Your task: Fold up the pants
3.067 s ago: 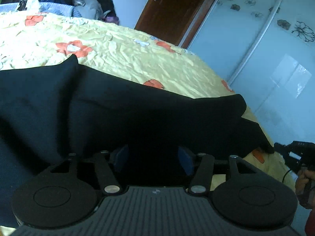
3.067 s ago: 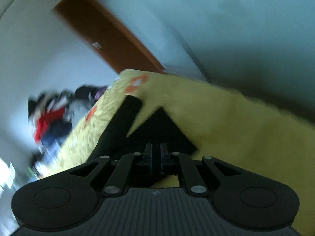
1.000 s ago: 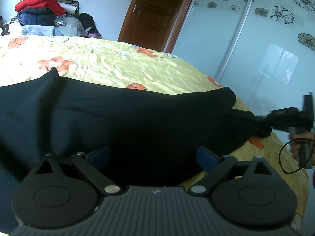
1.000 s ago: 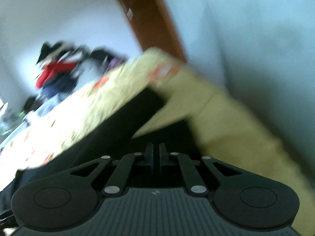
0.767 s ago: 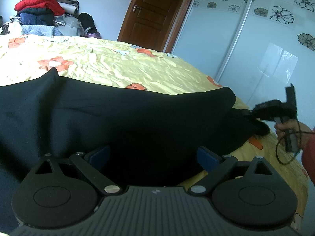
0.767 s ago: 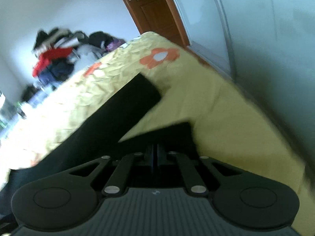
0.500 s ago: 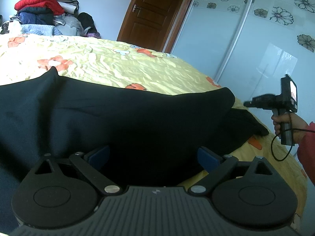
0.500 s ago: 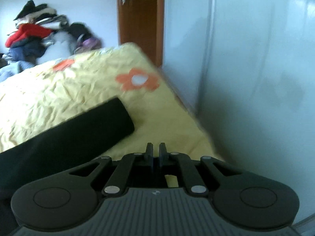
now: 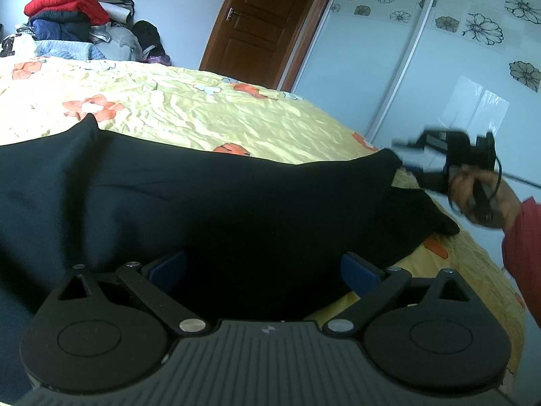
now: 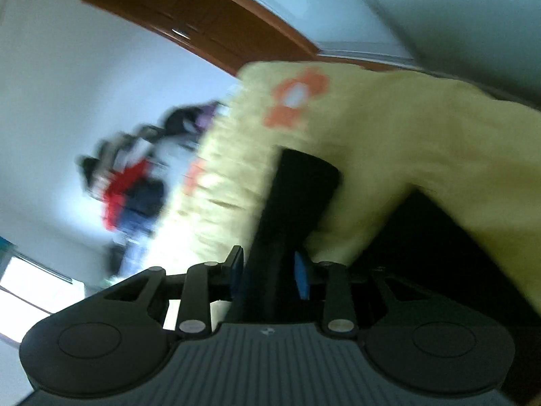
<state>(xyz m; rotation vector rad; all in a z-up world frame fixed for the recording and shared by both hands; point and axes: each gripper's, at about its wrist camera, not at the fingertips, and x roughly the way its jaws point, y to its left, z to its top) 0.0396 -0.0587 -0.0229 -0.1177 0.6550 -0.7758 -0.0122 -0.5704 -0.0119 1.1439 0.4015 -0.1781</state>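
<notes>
Our right hand-held gripper [image 10: 268,275] was pinched shut a moment ago and had swung up away from the cloth. Now its blue pads have come apart and a strip of the black pants [image 9: 216,209] runs between them. The pads look near the cloth but not squeezed on it yet, and the picture is blurry, so we can only guess. From the left camera we see the right hand [image 9: 480,199] has come back down to the far end of the pants, close to the leg tip. We think this means we are about to grab that end so we can lift it and fold it over.

Our left hand-held gripper [image 9: 263,270] is spread wide, as it was a second ago. It holds nothing. The dark cloth lies right in front of it and partly under it.

The pants lie flat and long across the bed [image 9: 236,115]. One leg end sits a little apart from the other, near the bed's edge.

The bed has a yellow sheet with orange flowers and many small wrinkles. Behind it is a brown wooden door [image 9: 257,23]. Beside the door is a pale sliding wardrobe [image 9: 439,67] with flower drawings. A pile of clothes [image 9: 71,23], red and blue on top, sits past the bed's far side.
</notes>
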